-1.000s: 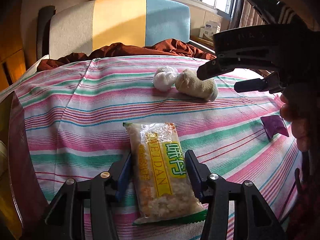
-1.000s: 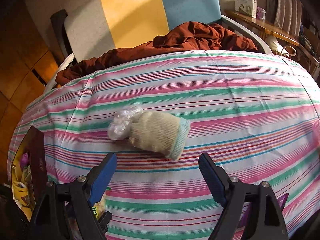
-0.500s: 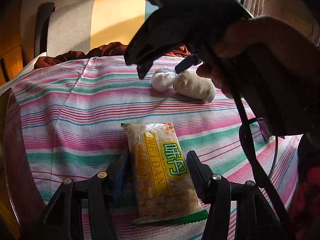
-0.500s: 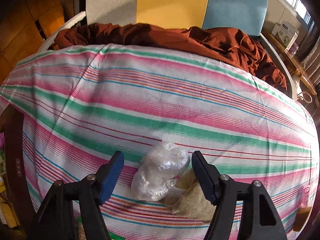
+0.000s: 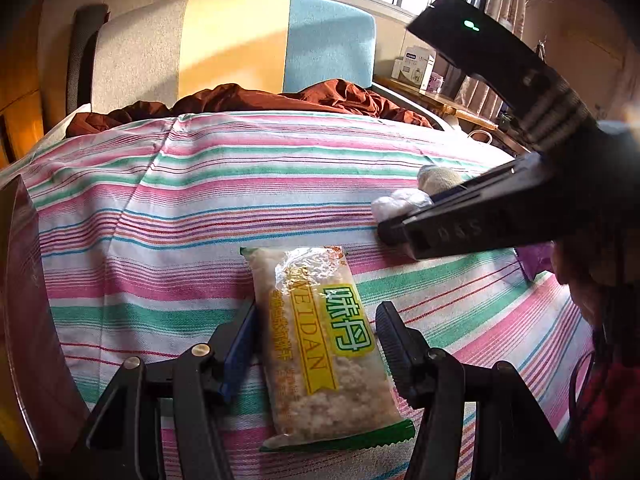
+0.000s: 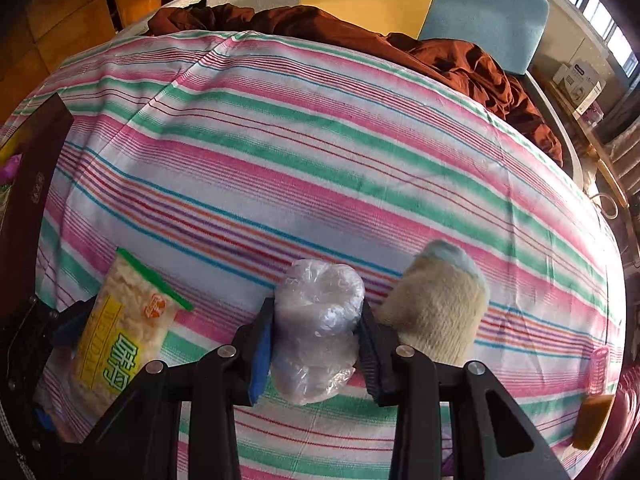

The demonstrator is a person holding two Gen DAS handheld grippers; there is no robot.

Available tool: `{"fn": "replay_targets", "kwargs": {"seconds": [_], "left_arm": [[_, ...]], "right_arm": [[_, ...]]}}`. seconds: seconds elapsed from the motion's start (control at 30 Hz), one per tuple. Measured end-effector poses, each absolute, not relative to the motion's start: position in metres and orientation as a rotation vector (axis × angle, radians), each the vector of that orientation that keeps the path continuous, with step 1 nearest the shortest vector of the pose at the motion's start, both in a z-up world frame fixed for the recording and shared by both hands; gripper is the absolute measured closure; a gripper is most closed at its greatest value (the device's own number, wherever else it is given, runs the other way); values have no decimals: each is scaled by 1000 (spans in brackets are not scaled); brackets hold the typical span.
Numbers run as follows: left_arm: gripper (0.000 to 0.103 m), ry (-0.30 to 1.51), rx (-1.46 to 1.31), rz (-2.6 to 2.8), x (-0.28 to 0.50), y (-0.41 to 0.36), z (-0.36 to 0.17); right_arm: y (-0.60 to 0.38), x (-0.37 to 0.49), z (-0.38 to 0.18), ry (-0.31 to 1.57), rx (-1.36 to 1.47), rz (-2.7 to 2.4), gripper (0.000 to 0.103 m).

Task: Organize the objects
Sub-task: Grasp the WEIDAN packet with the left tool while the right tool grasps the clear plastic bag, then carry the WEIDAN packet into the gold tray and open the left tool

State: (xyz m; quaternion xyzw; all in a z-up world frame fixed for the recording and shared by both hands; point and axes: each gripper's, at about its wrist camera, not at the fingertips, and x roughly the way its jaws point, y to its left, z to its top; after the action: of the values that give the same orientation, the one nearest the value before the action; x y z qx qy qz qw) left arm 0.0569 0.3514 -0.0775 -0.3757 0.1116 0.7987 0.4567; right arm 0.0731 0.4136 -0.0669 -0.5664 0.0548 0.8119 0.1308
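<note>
A clear snack packet [image 5: 320,344] with a yellow-green label lies on the striped cloth [image 5: 200,208] between the jaws of my left gripper [image 5: 316,332]. Those jaws are opening, and a gap shows at the right pad. In the right wrist view my right gripper [image 6: 316,312] is shut on a crumpled clear plastic bundle [image 6: 320,288], both pads pressing its sides. A beige sock [image 6: 436,312] with a pale blue cuff leans against the right finger. The snack packet [image 6: 120,328] shows at lower left there. The right gripper [image 5: 460,224] crosses the left wrist view, half hiding the bundle [image 5: 400,202] and sock [image 5: 440,178].
A dark brown box [image 6: 36,168] stands at the cloth's left edge. Rust-brown fabric [image 5: 320,96] is heaped at the far edge, in front of a grey, yellow and blue chair back [image 5: 232,40]. A purple wrapper [image 5: 532,260] and small pink [image 6: 598,368] and orange [image 6: 594,420] items lie at the right.
My right gripper swung over, came down around the plastic bundle and shut on it. My left gripper stayed put while its jaws widened a little around the packet.
</note>
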Motion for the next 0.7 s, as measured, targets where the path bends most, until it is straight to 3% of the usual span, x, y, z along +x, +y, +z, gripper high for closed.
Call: {"fn": "replay_targets", "kwargs": {"seconds": [0.1,0.7], "left_arm": [[44,285,-925,1973,56,354,-77],[47,356,-898,2017,57,355,-78]], "right_arm": [[422,78,-69,234,-1625,2366,66],[425,69,-71,149,-1631,2381,67]]}}
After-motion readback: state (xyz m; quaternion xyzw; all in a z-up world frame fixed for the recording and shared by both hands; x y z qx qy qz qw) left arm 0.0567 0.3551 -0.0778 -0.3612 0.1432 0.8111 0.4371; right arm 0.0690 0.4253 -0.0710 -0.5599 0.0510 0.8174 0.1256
